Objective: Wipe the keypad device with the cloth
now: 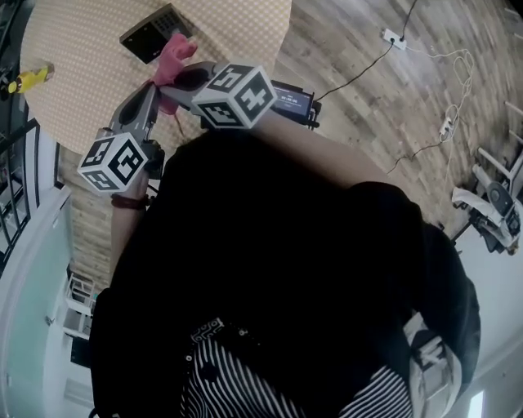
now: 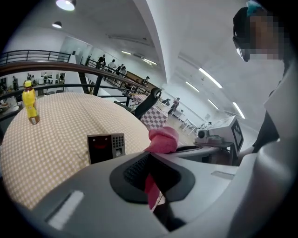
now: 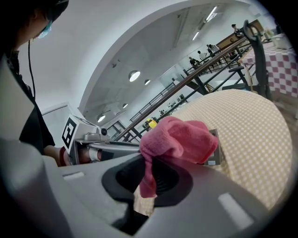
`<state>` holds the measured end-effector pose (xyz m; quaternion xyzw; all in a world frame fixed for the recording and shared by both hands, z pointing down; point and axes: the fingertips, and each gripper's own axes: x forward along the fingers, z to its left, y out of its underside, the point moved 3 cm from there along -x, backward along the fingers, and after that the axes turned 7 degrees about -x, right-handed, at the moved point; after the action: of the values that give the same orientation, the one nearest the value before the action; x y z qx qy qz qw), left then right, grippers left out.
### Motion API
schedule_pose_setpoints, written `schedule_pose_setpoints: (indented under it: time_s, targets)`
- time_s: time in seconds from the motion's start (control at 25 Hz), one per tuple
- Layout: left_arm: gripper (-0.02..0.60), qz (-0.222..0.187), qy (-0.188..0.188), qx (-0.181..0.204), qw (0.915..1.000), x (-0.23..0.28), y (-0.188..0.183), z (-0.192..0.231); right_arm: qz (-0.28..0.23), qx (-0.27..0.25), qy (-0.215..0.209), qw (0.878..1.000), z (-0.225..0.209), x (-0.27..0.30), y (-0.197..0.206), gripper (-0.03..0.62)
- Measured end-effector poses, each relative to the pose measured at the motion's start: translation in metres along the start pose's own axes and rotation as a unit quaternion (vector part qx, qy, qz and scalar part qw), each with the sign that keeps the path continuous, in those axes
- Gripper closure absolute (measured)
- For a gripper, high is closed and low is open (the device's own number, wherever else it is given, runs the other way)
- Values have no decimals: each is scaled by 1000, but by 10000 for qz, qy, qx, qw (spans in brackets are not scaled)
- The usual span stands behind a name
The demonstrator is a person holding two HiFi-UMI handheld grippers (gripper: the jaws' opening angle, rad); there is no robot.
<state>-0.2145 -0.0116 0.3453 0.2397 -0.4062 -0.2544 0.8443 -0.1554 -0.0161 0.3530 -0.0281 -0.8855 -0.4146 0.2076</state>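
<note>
Both grippers pinched shut on the pink cloth, over the checked table.

The right gripper has its jaws closed on a hanging fold of the cloth, the rest bunched just past its tips; the left gripper is likewise closed on a pink strip of the same cloth, its tips close beside the right gripper's; the keypad device lies on the table just beyond the bunch, ahead and to the left of the left gripper's jaws, and half hidden behind the cloth in the right gripper view; whether the cloth touches it I cannot tell; the round table, covered in beige check, spreads under both tools; a yellow bottle stands upright far off to the left gripper's left; a dark railing curves behind the table; to the right gripper's right, a wooden floor carries cables and a power strip.
</note>
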Motion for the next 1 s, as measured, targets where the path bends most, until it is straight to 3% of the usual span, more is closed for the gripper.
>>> schedule_pose_setpoints:
  time_s: [0.4,0.6,1.0]
  targets:
    - [578,340,67,7,9994,19,-6,45,-45,399,211,9990,-25,40,3,551]
    - [578,532,56,33,9986,14,-8,87,-67,573,310,9979,-27,83,6,551]
    - [578,969,76,187,9951,46,-12,92,-244,860,589,9943,-58,84,11,551]
